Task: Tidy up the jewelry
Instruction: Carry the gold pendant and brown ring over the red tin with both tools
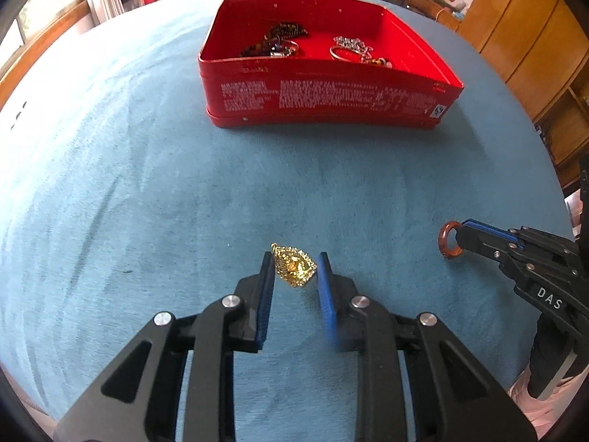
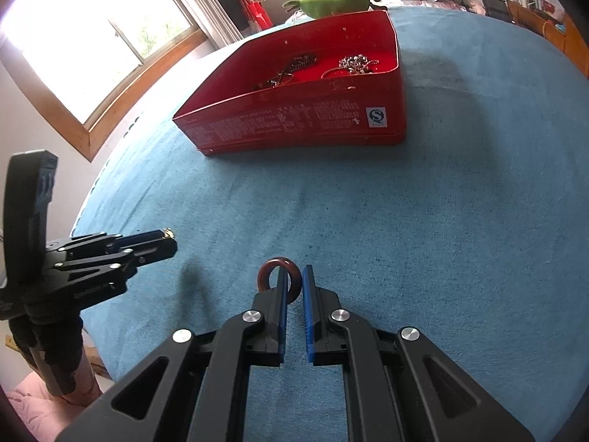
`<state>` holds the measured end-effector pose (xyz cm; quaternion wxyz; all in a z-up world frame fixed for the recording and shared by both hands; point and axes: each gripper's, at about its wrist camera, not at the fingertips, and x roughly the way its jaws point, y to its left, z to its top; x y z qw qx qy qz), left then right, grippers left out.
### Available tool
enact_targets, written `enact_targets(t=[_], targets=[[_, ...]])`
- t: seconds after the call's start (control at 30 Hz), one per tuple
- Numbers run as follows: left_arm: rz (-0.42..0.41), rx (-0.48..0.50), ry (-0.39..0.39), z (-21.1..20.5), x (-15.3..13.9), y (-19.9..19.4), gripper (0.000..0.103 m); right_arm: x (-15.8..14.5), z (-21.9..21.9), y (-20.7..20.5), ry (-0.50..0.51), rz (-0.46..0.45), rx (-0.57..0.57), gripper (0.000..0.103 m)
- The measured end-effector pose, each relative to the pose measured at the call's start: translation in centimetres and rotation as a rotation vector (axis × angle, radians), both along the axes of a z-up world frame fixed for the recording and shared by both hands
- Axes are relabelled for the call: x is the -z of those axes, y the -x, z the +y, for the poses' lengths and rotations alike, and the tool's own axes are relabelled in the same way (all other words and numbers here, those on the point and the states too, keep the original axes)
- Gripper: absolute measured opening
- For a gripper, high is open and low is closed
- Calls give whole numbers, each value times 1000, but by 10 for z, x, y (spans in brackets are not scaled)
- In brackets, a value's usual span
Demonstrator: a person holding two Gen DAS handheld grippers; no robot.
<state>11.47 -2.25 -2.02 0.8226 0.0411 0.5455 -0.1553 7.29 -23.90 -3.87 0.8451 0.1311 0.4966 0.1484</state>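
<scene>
Left tongs (image 1: 294, 269) pinch gold pendant (image 1: 294, 266), right tongs (image 2: 294, 280) clamp red ring (image 2: 277, 275), both short of red tin (image 1: 324, 99). Shallow tip holds; jolt may drop either onto blue cloth (image 1: 147, 184).

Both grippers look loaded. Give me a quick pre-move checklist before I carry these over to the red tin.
1. Left gripper has the gold ornament between its pads: ok.
2. Ornament clear of the blue cloth: ok, it hangs above the cloth and looks lifted.
3. Right gripper shut on the reddish-brown ring: ok, though only one side of the ring is pinched near the tips.
4. Red tin open, with bare floor left: ok; jewelry lies in two piles inside.
5. Path to the tin: ok, only cloth lies between.
6. Grip firm enough for the carry: cannot tell.
</scene>
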Motion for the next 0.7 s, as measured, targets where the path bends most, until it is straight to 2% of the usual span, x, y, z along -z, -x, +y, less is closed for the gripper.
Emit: enact_targets(t=[0.7], targets=[[-135,37,51,-11,-50,-21,22,-58,1,-15,44,-106,19,7]])
